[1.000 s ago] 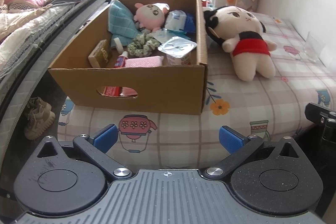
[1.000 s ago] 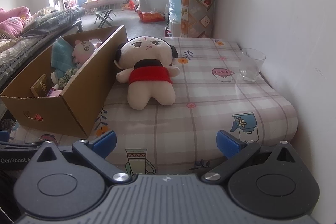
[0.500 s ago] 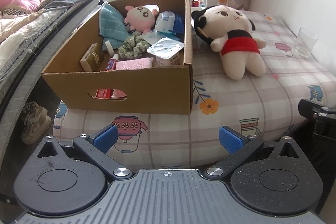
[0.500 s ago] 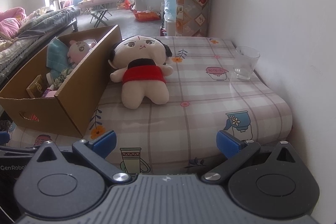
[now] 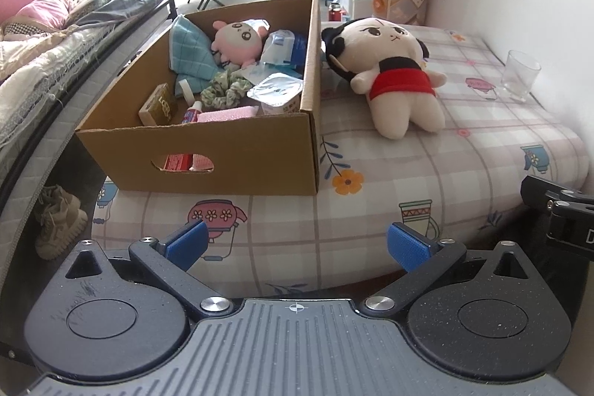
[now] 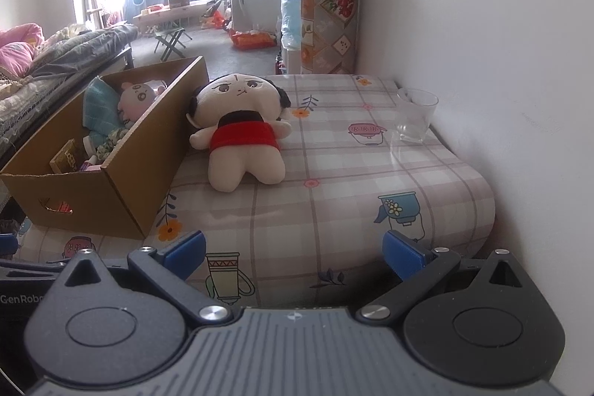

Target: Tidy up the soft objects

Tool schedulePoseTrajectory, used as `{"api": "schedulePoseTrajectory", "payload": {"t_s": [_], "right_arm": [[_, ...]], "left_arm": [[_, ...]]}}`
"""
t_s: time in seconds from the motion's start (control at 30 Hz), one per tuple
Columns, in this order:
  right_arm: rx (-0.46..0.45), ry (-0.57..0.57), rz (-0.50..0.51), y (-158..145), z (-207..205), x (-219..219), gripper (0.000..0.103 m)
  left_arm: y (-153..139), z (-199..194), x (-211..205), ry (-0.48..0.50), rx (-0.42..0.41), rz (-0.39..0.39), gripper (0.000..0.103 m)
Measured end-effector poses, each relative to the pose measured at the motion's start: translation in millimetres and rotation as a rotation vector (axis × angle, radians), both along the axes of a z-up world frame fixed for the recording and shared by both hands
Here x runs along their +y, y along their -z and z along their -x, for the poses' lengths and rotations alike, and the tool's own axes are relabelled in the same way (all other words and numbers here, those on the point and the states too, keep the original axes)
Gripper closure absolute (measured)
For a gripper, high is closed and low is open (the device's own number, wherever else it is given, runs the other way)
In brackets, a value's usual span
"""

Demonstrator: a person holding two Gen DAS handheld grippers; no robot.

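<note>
A cream plush doll with black hair and a red top lies face up on the patterned table cover, just right of a cardboard box. Inside the box sit a pink plush head, a teal cloth, a green scrunchie, a pink sponge and small packaged items. My left gripper is open, off the table's near edge, in front of the box. My right gripper is open too, well short of the doll.
A clear glass cup stands at the far right by the white wall. A bed with quilts runs along the left, shoes on the floor beside it. The table cover holds nothing between the doll and cup.
Both grippers have pulled back and risen a little from the table, so box and doll look smaller and further off. Nothing was taken hold of.
</note>
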State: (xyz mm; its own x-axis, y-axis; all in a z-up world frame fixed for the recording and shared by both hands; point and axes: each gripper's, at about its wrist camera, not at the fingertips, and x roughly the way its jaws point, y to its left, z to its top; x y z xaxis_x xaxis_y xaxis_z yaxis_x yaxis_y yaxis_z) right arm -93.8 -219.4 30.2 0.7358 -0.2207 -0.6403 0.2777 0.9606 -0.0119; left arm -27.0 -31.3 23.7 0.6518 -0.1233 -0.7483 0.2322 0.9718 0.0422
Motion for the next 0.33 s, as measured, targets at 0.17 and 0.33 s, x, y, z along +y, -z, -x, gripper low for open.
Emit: {"api": "schedulePoseTrajectory", "payload": {"t_s": [0.17,0.33], "right_arm": [[-0.003,-0.003,-0.001,0.3,3.9,0.7,0.0],[-0.009,-0.01,0.0,-0.7,4.5,1.8,0.0]], "left_arm": [[0.4,3.1,1.6,-0.002,0.0,0.002,0.0],[-0.6,4.1,3.4,-0.014,-0.005,0.003,0.0]]}}
